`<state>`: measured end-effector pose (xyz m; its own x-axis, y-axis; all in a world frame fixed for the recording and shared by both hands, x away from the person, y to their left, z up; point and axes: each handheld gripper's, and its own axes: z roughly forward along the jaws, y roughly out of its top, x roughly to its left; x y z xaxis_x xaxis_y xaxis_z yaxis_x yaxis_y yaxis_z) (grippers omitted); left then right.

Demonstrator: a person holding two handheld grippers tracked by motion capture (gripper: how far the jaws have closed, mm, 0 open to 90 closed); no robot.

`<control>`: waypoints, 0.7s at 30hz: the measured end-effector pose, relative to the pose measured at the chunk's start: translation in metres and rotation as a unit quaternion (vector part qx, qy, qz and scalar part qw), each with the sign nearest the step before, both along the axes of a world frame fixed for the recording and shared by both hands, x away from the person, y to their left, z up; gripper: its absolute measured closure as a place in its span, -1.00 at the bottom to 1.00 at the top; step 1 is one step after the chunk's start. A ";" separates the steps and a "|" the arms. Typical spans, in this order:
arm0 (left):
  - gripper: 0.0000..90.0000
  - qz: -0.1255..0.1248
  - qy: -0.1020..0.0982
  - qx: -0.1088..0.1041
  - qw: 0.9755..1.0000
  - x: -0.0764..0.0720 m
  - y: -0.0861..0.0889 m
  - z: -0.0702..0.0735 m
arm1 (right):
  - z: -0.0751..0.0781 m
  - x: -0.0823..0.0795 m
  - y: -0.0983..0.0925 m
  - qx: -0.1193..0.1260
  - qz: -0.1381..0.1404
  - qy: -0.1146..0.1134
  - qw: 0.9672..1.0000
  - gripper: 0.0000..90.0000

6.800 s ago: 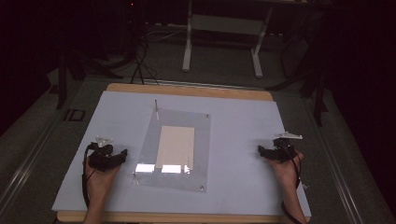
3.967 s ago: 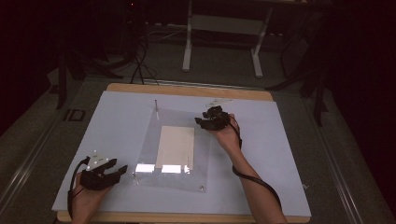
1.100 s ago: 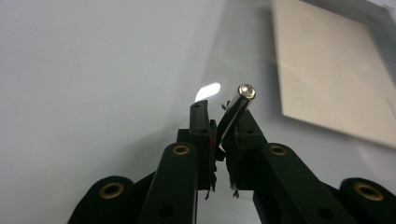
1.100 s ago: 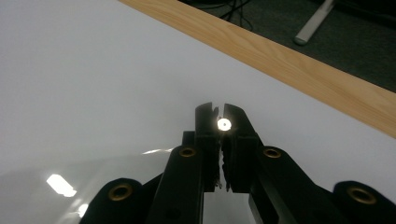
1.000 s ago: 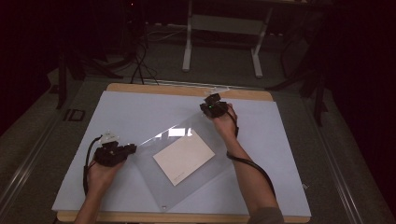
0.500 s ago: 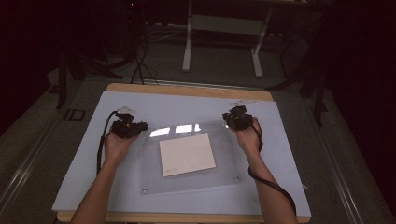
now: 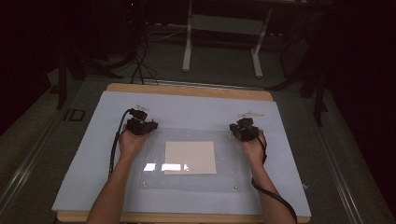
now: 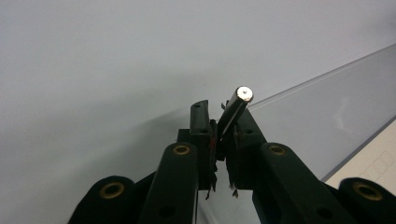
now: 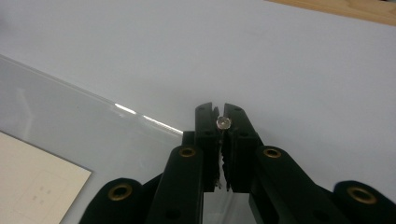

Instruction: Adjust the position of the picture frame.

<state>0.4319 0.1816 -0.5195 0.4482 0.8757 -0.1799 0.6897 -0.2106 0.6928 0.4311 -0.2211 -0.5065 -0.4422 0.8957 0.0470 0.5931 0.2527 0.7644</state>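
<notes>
High view: paper sheet (image 7: 190, 157) lies under clear panel (image 7: 187, 182).

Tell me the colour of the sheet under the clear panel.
Cream-white, with faint printed boxes: the sheet under the clear panel shows best in the high view.

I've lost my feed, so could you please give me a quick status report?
Left gripper shut on a post. Right gripper likewise. Clear panel flat on mat. Nothing in the way.

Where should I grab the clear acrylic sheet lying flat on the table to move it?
Take the clear acrylic sheet by the short metal posts standing up at its far corners, coming from above and behind. It lies flat, so its edges give little purchase; the left claw and right claw each pinch a post.
</notes>
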 end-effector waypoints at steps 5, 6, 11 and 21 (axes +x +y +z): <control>0.83 0.003 0.002 0.004 1.000 -0.003 -0.001 0.001 | 0.000 0.002 -0.001 0.000 0.005 0.001 1.000 0.90; 0.83 0.004 0.002 0.003 1.000 -0.004 -0.001 0.001 | 0.000 0.002 0.000 0.001 0.004 0.001 1.000 0.90; 0.80 0.007 0.004 -0.016 1.000 -0.004 0.002 -0.002 | -0.001 0.002 -0.001 0.002 0.005 -0.003 1.000 0.89; 0.75 0.015 -0.001 -0.045 0.999 -0.007 0.006 -0.005 | -0.003 0.002 -0.003 0.012 0.014 -0.010 1.000 0.88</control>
